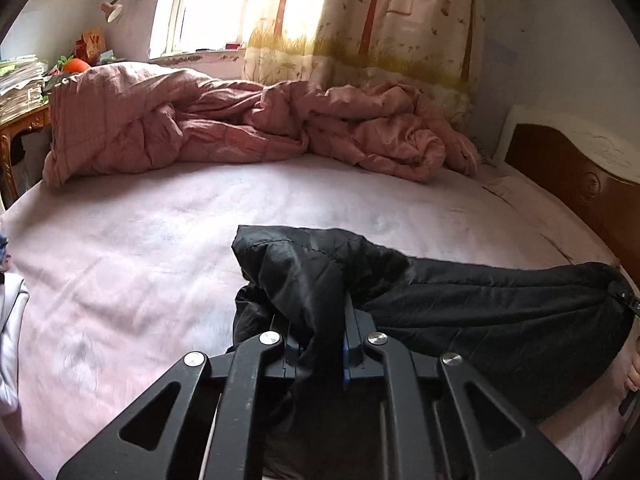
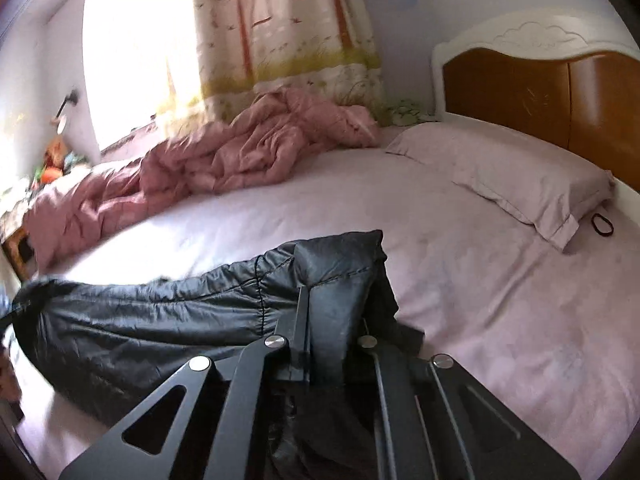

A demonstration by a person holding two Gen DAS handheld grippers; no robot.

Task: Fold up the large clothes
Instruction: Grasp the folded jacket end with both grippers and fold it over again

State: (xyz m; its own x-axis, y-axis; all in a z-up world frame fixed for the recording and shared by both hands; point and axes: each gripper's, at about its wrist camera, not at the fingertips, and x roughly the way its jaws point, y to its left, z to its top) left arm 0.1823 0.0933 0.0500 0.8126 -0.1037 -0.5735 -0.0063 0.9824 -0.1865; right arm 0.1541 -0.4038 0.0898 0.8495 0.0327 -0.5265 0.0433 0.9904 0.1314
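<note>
Bed (image 1: 160, 240): pink sheet, duvet (image 1: 240, 128) bunched at far side, pillow (image 2: 520, 184) by headboard.

Jacket (image 1: 480, 312): black, quilted, strung across the bed's near edge between both grippers.

Left gripper (image 1: 320, 320): clamped on a bunched jacket end. Right gripper (image 2: 328, 320): clamped on the other end, thick fold between jaws.

Risk: slick fabric, small bites; a pull could slip one end free, and the sagging middle may crease crooked.

Bare sheet (image 1: 160, 240) ahead; crumpled pink duvet (image 1: 240, 128) and pillow (image 2: 512, 184) beyond.
</note>
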